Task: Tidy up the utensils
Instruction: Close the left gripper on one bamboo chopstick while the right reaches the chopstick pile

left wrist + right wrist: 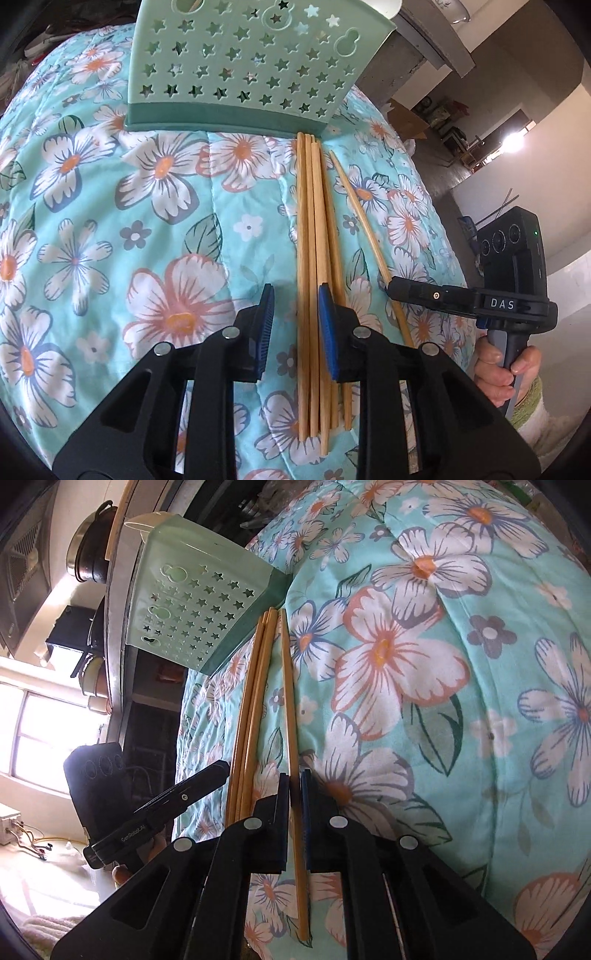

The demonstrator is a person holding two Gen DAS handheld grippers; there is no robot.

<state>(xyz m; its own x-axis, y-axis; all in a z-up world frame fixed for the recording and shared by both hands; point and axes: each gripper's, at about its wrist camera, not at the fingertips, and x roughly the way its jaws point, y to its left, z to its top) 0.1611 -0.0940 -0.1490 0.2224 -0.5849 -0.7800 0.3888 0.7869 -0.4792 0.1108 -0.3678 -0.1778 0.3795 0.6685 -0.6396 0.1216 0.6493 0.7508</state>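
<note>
The wooden chopsticks (314, 258) are laid lengthwise on the floral quilt (110, 221), tips toward the star-pierced green plastic holder (240, 66). The left claw (295, 314) is tilted downward, part-open astride the bundle, no grip visible. One separate chopstick (291, 720) is clamped by the closed right claw (295, 812), held by a hand (498, 369).
</note>
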